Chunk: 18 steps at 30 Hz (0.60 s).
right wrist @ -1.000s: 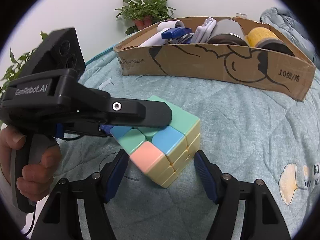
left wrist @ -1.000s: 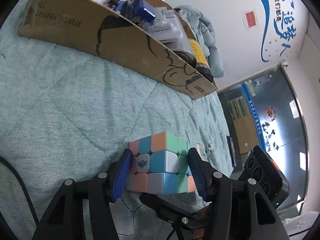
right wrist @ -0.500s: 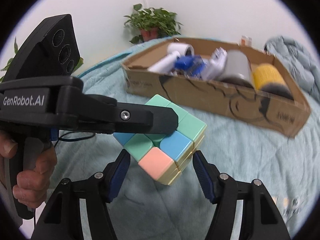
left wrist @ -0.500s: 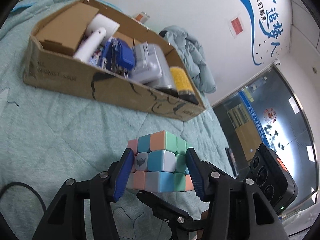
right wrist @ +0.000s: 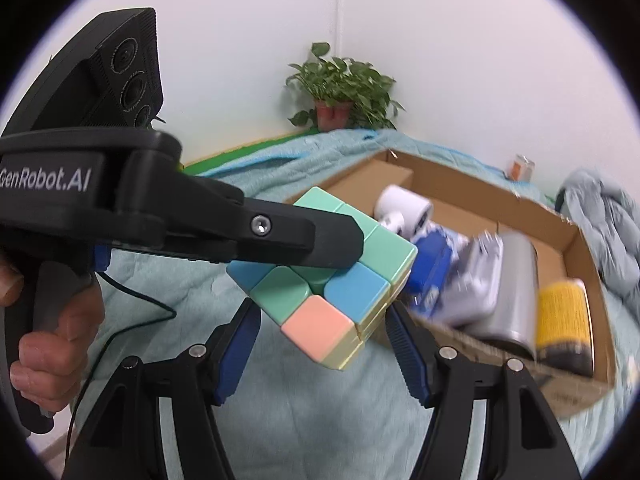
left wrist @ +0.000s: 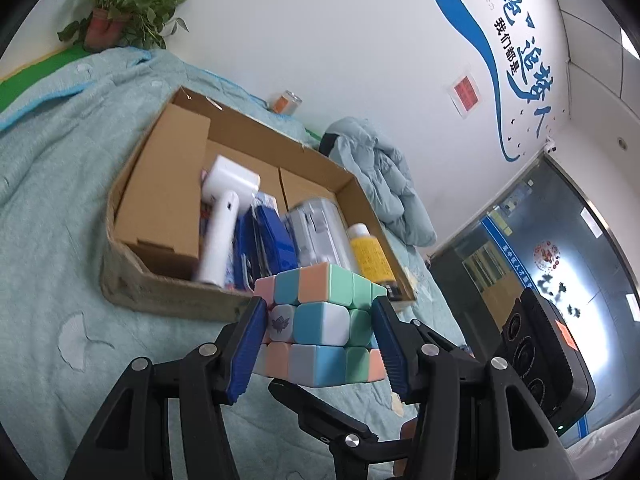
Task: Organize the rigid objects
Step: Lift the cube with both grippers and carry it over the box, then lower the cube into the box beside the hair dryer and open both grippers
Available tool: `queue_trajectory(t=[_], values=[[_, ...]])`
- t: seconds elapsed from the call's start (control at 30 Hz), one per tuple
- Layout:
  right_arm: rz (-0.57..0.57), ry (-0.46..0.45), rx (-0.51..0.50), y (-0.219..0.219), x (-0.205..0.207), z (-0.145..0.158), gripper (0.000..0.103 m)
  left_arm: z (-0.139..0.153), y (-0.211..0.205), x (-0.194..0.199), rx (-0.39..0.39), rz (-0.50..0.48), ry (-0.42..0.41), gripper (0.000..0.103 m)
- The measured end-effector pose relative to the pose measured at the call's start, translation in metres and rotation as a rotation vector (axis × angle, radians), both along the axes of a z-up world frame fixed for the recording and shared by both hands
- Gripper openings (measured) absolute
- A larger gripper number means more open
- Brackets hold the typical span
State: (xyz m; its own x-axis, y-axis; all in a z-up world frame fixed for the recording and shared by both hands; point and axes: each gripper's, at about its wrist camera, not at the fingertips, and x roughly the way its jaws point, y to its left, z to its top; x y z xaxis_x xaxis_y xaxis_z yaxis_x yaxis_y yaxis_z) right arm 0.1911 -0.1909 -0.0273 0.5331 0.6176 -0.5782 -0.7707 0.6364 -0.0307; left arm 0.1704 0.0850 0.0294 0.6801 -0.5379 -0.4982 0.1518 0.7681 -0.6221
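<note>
Teal quilted blanket (left wrist: 60, 208) over the whole surface, printed with pale leaf shapes. White wall behind, blue lettering high on it, glass doors at the far right in the left wrist view. One potted plant (right wrist: 340, 92) in the far corner of the blanket; one small orange-labelled can (left wrist: 286, 102) near the far edge; one crumpled grey-blue jacket (left wrist: 384, 188) beside the box's far right corner.

One open cardboard box (left wrist: 132, 288) on the blanket, holding: one small brown carton (left wrist: 160, 208) at its left end, one white handheld device (left wrist: 224, 216), one blue stapler-like item (left wrist: 266, 246), one grey case (right wrist: 472, 284), one silver can (right wrist: 514, 284), one yellow-labelled container (right wrist: 564, 316) at its right end.

One pastel puzzle cube (left wrist: 320, 328), lifted clear of the blanket, in front of the box's near wall. Left gripper (left wrist: 318, 348) clamped on the cube, blue pads pressed against two opposite sides. Right gripper (right wrist: 322, 344) spread wide, its pads apart from the cube, nothing held; cube hanging just above and between its fingers.

Against a second ago: cube then low over the blanket, box interior mostly hidden behind its near wall; now raised, box contents seen from above. Grip on the cube unchanged.
</note>
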Motion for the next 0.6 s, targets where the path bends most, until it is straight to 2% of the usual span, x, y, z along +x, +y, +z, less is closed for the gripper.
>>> queue_trajectory(t=[0.2,0.3,0.4,0.5,0.6], values=[[0.022,-0.008,0.01,0.017,0.026,0.007,0.064,0.011,0.015,0.029,0.029,0.01,-0.014,0.051],[0.03,0.012,0.007,0.024,0.044,0.008,0.064,0.01,0.019,0.052,0.045,0.023,0.004,0.051],[0.051,0.071,0.017,0.028,0.069,0.004,0.064,0.004,0.018,0.08,0.088,0.044,0.038,0.051],[0.061,0.149,0.007,0.036,0.097,-0.005,0.064,-0.009,0.019,0.114,0.109,0.04,0.104,0.051],[0.066,0.22,0.007,0.038,0.121,-0.011,0.063,-0.018,0.021,0.132,0.117,0.047,0.127,0.049]])
